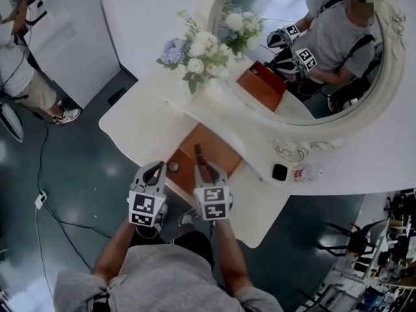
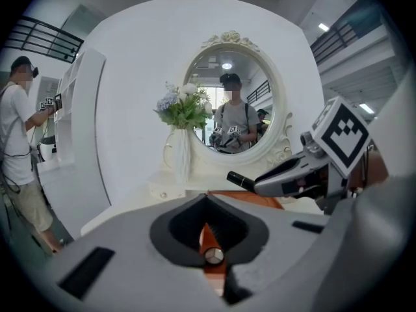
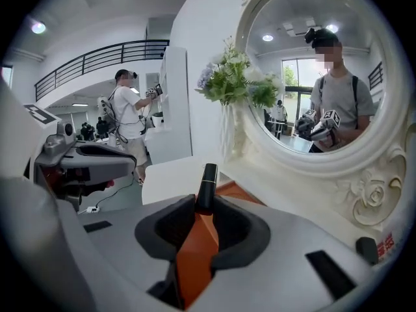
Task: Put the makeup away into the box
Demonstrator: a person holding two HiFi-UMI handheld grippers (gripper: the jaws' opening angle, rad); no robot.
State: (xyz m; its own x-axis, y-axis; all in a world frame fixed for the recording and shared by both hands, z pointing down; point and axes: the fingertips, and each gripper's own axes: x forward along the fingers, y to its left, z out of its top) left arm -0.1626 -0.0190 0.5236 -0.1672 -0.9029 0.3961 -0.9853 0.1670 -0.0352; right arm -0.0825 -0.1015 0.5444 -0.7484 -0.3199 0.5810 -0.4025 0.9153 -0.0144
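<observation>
An open orange-brown box [image 1: 218,149] lies on the white vanity table [image 1: 140,125]. My right gripper [image 1: 207,169] hovers over its near edge, shut on a black makeup tube [image 1: 198,153] that sticks forward out of the jaws [image 3: 208,184]. To its left, my left gripper [image 1: 155,169] hangs by the box's left corner with its jaws close together. Wedged in the narrow slit between them is a small silver-ended makeup stick [image 2: 213,255], of which only the round end shows. A small round pot [image 1: 172,166] sits at the box's left corner.
A vase of white and lilac flowers [image 1: 195,54] stands behind the box, before the oval mirror [image 1: 305,51]. A small black item [image 1: 279,171] and a little bottle [image 1: 305,172] lie at the mirror's base. Another person [image 1: 19,70] stands far left; a cable [image 1: 45,194] crosses the floor.
</observation>
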